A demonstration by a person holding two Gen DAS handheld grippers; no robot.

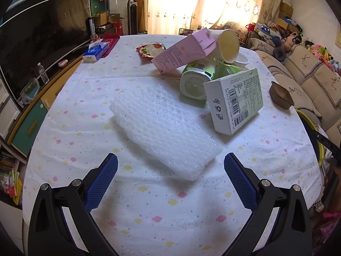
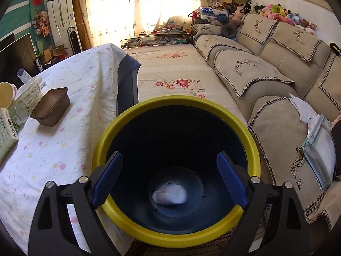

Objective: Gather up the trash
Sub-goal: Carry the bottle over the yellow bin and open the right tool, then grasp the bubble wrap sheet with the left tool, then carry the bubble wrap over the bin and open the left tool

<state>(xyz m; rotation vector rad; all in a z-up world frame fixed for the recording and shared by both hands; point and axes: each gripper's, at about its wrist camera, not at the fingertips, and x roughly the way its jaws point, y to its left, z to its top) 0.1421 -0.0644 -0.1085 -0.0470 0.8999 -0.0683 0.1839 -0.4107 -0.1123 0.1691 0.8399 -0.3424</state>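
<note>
A white foam net sheet (image 1: 164, 132) lies on the clothed table (image 1: 149, 213), just ahead of my left gripper (image 1: 170, 160), which stands open and empty above the cloth. Behind the sheet is a heap: a white carton box (image 1: 234, 102), green cups (image 1: 198, 79), a pink carton (image 1: 183, 51) and a paper cup (image 1: 228, 42). My right gripper (image 2: 169, 161) hangs open over a dark bin with a yellow rim (image 2: 177, 104). A blurred white piece (image 2: 169, 195) is near the bin's bottom, clear of the fingers.
A brown tray (image 2: 51, 106) sits near the table's right edge (image 1: 281, 95). A snack wrapper (image 1: 151, 49) and a tissue box (image 1: 96, 52) lie at the far side. A TV (image 1: 42, 49) stands left; a sofa (image 2: 277, 81) runs right of the bin.
</note>
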